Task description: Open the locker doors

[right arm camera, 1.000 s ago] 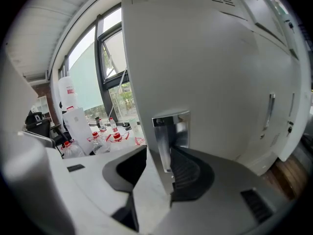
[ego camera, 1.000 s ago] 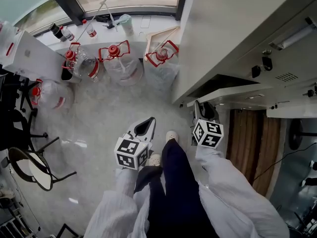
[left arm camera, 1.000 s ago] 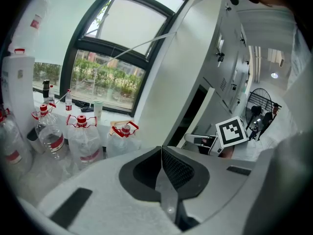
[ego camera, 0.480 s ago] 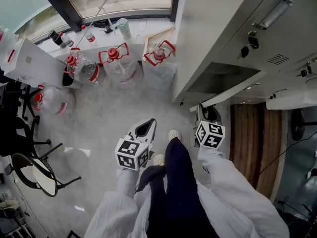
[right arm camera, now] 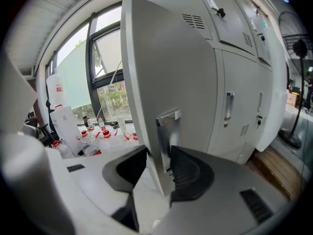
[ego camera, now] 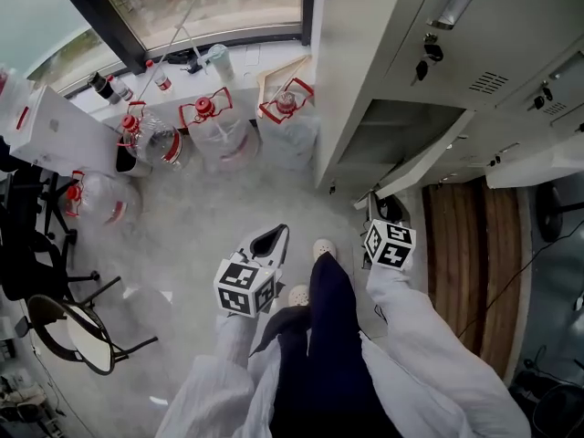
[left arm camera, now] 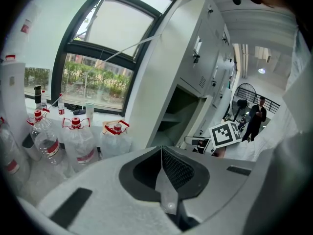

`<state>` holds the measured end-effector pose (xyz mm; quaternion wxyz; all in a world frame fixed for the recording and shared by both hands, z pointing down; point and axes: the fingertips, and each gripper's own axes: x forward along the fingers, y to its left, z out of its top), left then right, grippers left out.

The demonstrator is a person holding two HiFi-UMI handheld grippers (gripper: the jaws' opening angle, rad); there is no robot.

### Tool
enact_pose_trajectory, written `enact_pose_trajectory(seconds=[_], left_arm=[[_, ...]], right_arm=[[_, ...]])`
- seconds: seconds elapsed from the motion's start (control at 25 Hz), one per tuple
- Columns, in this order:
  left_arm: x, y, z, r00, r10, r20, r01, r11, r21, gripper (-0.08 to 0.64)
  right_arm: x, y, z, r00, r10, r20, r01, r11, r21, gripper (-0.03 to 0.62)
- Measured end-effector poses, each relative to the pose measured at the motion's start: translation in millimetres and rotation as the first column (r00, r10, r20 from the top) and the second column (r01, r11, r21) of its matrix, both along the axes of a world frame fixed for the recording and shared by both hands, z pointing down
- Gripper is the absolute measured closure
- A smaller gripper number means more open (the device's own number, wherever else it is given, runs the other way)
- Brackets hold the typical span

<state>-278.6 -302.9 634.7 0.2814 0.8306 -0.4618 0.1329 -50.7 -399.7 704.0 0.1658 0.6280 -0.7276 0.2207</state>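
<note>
A bank of pale grey lockers (ego camera: 429,53) stands at the upper right of the head view. One lower door (ego camera: 424,158) stands swung out, and the dark compartment (ego camera: 401,121) behind it shows. My right gripper (ego camera: 379,210) is shut on the free edge of that door (right arm camera: 166,72), with its jaws on either side of the metal handle plate (right arm camera: 168,133). My left gripper (ego camera: 265,240) hangs low beside the person's legs, away from the lockers. In the left gripper view its jaws (left arm camera: 160,151) are shut with nothing between them.
Several large water jugs with red handles (ego camera: 214,121) stand on the floor under the window, left of the lockers. A black chair (ego camera: 68,322) is at the lower left. A wooden floor strip (ego camera: 465,245) runs along the locker fronts. A standing fan (right arm camera: 298,53) and a distant person (left arm camera: 257,116) are farther off.
The door in my right gripper has swung further out, and more of the compartment shows. The head view has shifted toward the lockers. The left gripper has stayed where it was.
</note>
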Motion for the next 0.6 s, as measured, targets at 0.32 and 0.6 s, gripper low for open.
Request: enact_pose_trajectory(seconds=[0.32, 0.6], left_arm=[[2, 22, -16, 1.0, 0.017, -0.011, -0.017, 0.999, 0.042, 0.549], [11, 43, -19, 0.998, 0.05, -0.029, -0.048, 0.997, 0.06, 0.549]], right_arm=[[25, 27, 3, 0.996, 0.092, -0.012, -0.092, 0.995, -0.023, 0.443], [56, 47, -18, 0.983, 0.133, -0.125, -0.129, 0.991, 0.043, 0.454]])
